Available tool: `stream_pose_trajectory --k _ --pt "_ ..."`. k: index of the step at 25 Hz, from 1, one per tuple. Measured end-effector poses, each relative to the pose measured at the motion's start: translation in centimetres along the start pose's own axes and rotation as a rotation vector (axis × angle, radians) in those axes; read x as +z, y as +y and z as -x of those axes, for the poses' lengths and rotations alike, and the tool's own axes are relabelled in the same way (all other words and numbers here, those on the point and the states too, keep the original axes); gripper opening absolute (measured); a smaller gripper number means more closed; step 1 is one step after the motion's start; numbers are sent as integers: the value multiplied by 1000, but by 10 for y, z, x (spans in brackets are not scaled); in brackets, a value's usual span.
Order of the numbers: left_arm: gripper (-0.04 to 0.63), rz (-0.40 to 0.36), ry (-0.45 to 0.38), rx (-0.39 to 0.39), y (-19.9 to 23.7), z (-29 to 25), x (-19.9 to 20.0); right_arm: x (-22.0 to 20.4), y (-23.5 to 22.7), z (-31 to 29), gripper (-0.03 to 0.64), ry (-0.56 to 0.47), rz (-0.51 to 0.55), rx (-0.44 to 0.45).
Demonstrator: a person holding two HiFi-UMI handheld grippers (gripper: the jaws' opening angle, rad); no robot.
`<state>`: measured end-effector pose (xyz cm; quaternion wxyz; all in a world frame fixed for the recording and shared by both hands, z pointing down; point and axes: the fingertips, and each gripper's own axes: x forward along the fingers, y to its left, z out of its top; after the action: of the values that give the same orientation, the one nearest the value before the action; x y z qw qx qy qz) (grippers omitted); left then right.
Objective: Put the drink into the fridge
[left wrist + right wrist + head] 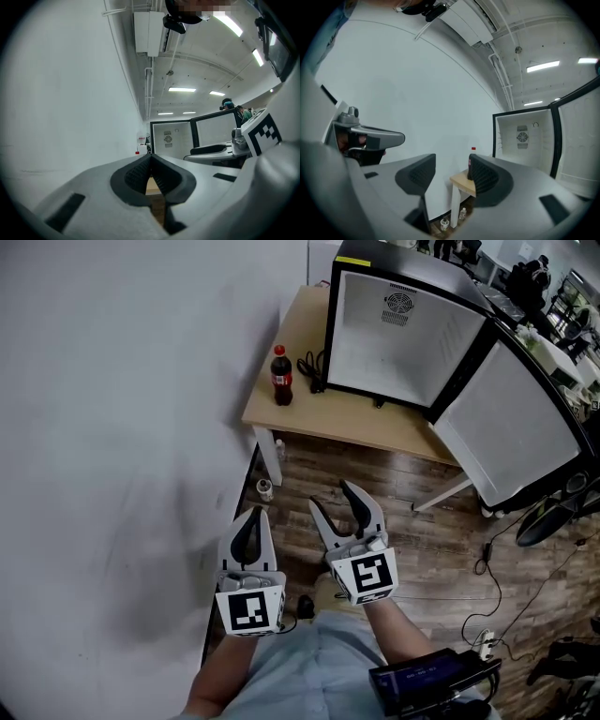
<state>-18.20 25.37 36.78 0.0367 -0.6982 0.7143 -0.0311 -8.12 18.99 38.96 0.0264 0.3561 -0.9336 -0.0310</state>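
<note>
From where I stand, the person wears a light blue shirt [311, 664]. Each hand carries a pale grey moulded plastic tool, the left gripper [255, 514] and the right gripper [330, 495], both with curved, tapering jaws lined on the inside with black ribbed pads [416, 174]. Behind the jaws of each sits a white cube [250, 611] printed with black square markers.

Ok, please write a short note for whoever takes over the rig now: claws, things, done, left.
Left claw: shut, empty.
Right claw: open, empty. Both are held low, far from the table.
Cola bottle: upright on the wooden table, beside the fridge.
Done: the door is open.
Left: grasp the bottle and set it inside the fridge.
</note>
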Motion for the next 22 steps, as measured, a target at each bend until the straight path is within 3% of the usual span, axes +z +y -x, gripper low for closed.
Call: stream_pose_trajectory --k 3,6,13,22 --pt "9 24 21 -5 1 -16 -5 -6 -7 -14 236 5 -1 0" --pt "9 -7 19 -4 8 -37 -12 -8 -21 -34 235 10 -3 0" --pt "8 0 59 24 22 -107 -28 -23 -62 -95 236 34 -19 24" --pt "9 -5 72 76 44 -215 -29 -32 -112 -195 238 60 -53 124"
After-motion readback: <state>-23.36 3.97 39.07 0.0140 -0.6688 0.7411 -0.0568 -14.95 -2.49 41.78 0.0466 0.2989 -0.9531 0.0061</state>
